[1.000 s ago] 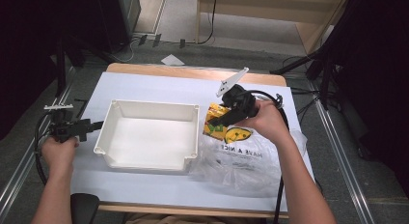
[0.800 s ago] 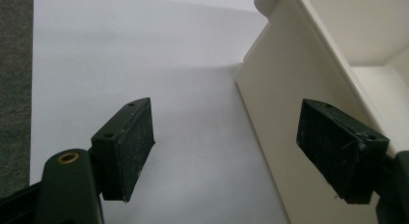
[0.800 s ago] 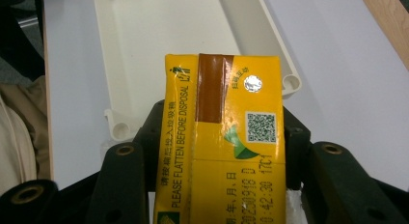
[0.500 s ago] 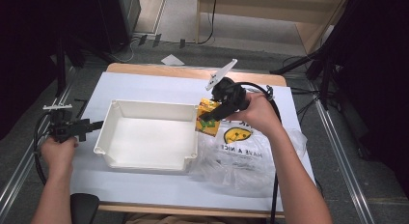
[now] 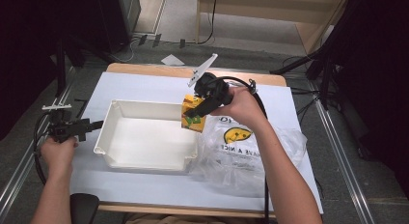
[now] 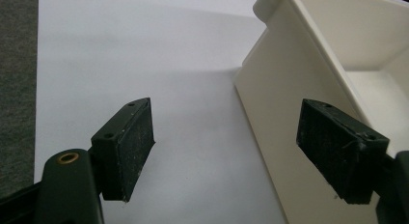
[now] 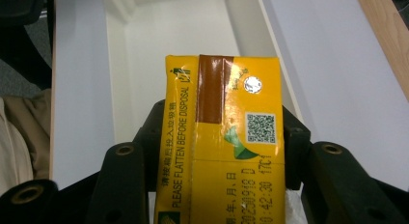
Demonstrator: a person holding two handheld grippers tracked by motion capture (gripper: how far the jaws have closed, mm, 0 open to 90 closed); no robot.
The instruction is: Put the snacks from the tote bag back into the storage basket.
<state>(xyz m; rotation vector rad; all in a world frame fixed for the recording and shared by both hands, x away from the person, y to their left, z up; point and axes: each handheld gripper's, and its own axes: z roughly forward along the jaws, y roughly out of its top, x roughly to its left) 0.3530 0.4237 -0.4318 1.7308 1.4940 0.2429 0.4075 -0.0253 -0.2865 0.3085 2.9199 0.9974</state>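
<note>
Right gripper (image 7: 219, 151) clamps yellow drink carton (image 7: 222, 137), brown-striped, seemingly above white tray (image 5: 144, 137).

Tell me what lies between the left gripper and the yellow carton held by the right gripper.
In the high view, the white tray lies between the left gripper and the yellow carton in the right gripper; its near wall stands beside the left jaws.

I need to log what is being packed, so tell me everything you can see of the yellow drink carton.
The yellow drink carton is a small rectangular box of glossy coated card with a brown stripe, a silver straw-hole seal, a QR code, green leaf art, a printed date and "PLEASE FLATTEN BEFORE DISPOSAL". It looks undented. The right gripper clamps its two sides and holds it in the air at the right rim of the white tray.
</note>
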